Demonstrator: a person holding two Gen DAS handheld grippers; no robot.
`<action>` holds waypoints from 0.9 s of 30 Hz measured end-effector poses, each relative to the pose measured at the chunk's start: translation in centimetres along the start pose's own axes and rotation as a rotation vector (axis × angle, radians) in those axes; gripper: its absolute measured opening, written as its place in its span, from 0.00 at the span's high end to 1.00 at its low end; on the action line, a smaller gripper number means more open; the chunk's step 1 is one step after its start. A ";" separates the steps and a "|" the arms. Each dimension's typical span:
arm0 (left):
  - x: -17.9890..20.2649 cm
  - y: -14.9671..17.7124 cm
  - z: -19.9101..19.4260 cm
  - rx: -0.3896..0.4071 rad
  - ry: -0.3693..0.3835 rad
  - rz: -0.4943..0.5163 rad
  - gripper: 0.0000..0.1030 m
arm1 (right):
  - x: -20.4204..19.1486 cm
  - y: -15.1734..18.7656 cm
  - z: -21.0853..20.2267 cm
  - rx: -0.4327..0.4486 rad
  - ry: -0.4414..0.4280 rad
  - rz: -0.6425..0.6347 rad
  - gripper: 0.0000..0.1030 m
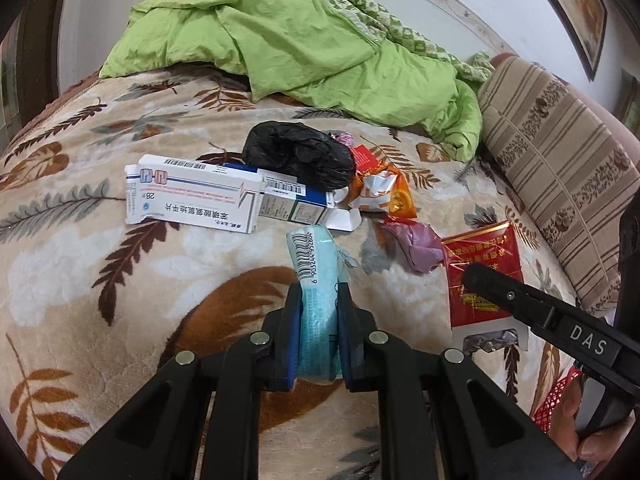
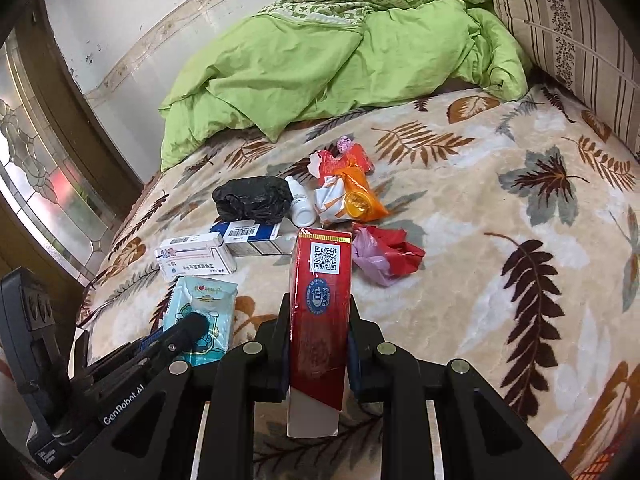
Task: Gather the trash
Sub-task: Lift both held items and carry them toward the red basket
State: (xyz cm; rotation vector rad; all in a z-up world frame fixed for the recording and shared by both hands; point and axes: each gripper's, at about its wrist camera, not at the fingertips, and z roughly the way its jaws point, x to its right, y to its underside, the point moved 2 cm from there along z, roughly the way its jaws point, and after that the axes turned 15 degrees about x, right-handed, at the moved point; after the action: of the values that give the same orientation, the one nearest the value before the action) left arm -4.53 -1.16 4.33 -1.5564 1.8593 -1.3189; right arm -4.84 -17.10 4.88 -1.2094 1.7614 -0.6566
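Note:
My left gripper point(image 1: 319, 300) is shut on a pale blue tissue pack point(image 1: 316, 264) with a barcode, held edge-on above the bed. The same pack point(image 2: 202, 312) shows at the lower left in the right wrist view. My right gripper point(image 2: 318, 312) is shut on a red cigarette box point(image 2: 320, 308) with a QR code, also seen as the red box point(image 1: 480, 256) at the right in the left wrist view. On the blanket lie a white medicine box point(image 1: 192, 196), a blue-and-white box point(image 1: 292, 200), a black bag point(image 1: 300, 156), orange wrappers point(image 1: 384, 192) and a crumpled pink bag point(image 1: 416, 248).
The trash lies on a leaf-patterned blanket point(image 1: 120, 280). A green quilt point(image 1: 280, 40) is bunched at the back, a striped pillow point(image 1: 560, 184) at the right. A small white bottle point(image 2: 300, 200) sits by the black bag. A red mesh basket point(image 1: 556, 404) shows low right.

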 end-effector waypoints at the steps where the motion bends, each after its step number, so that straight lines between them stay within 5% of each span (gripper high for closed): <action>1: 0.0 0.0 0.0 -0.001 0.001 0.001 0.85 | 0.1 0.0 0.0 -0.002 0.000 0.003 0.78; 27: 0.3 0.2 0.8 -0.010 -0.017 0.022 0.85 | -0.4 0.5 1.5 -0.018 -0.024 -0.006 0.78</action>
State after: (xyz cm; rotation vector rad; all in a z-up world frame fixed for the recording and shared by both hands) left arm -4.11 -1.77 3.87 -1.5427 1.8707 -1.2846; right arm -3.65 -16.45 3.88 -1.2300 1.7482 -0.6282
